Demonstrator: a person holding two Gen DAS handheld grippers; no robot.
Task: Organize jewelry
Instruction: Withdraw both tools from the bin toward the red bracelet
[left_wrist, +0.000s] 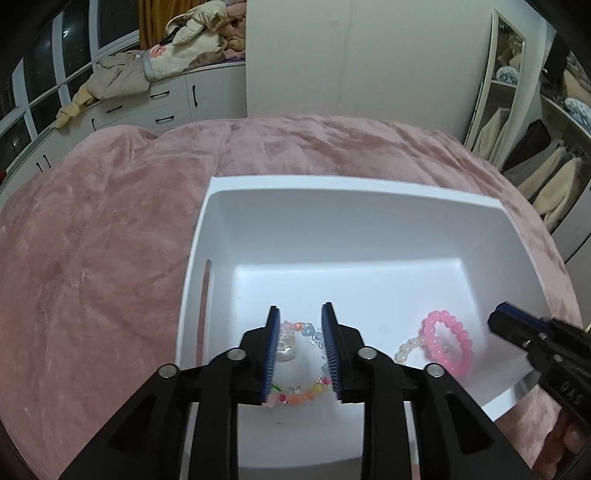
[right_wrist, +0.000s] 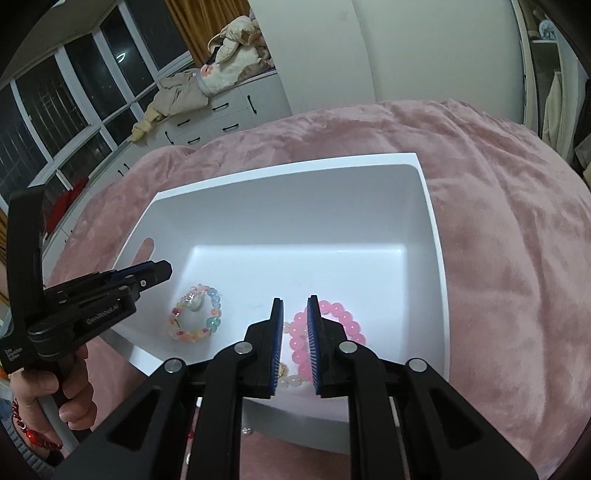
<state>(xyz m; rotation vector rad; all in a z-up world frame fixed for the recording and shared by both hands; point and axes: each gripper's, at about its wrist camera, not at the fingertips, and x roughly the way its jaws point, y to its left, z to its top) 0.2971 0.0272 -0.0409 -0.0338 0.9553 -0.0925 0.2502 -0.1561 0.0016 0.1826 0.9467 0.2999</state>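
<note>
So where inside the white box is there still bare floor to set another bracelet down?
The far half of the white box floor, toward its back wall, is bare. The near half is crowded: multicolor bracelet on the left, pink bracelet overlapping a pale bead bracelet on the right. A narrow strip separates them.

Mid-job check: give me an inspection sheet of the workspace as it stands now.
Surface: pink plush blanket on a bed, wrinkled.
Job's things: white bin on the blanket; inside it a multicoloured bead bracelet, a pink bead bracelet and a pale bead bracelet lying partly under the pink one.
Clutter: nothing seen on the blanket.
Grippers: left gripper open above the multicoloured bracelet; right gripper open above the pink one; neither holds anything.
Cables: nothing seen.
Surroundings: white drawers piled with clothes, dark windows, open wardrobe.
</note>
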